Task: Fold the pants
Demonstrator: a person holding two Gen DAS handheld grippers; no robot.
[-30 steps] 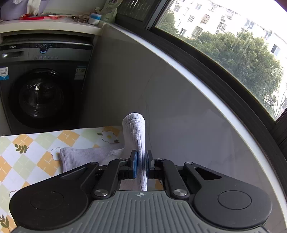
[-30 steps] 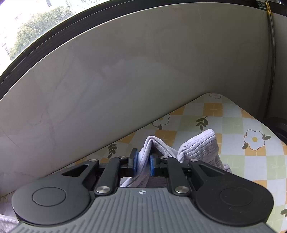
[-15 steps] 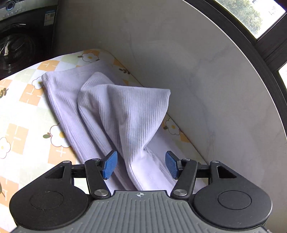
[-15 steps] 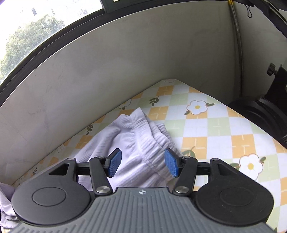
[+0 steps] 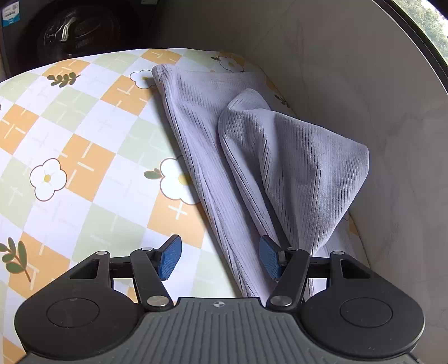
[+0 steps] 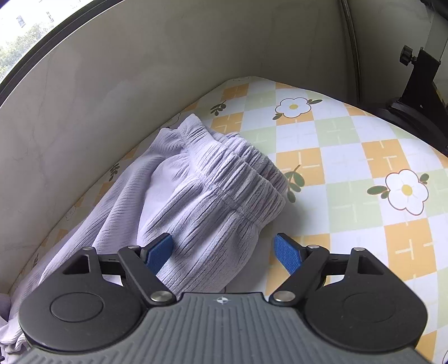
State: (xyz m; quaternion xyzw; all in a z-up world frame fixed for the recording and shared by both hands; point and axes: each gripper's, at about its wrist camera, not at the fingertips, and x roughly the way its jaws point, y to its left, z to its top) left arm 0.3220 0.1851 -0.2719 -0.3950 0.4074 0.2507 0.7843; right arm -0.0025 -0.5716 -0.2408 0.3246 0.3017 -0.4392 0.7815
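Observation:
The pale lilac ribbed pants (image 5: 252, 156) lie along the wall side of the table. In the left wrist view the two legs run away from me, and one leg end is bunched up in a peak against the wall. My left gripper (image 5: 219, 259) is open and empty, hovering over the leg fabric, with its right pad (image 5: 268, 259) at the cloth. In the right wrist view the gathered elastic waistband (image 6: 238, 170) lies crumpled on the pants (image 6: 179, 201). My right gripper (image 6: 224, 253) is open and empty just above the fabric below the waistband.
The table wears a checked orange, green and white flower cloth (image 5: 70, 156) (image 6: 364, 173). A grey wall (image 5: 364, 70) runs right beside the pants. A washing machine (image 5: 70, 25) stands beyond the table's far end. A black stand (image 6: 414, 92) sits off the right end.
Both grippers were shut on the pants and held them up one second ago. They opened, the pants dropped onto the table, and both grippers have since drawn back a little.

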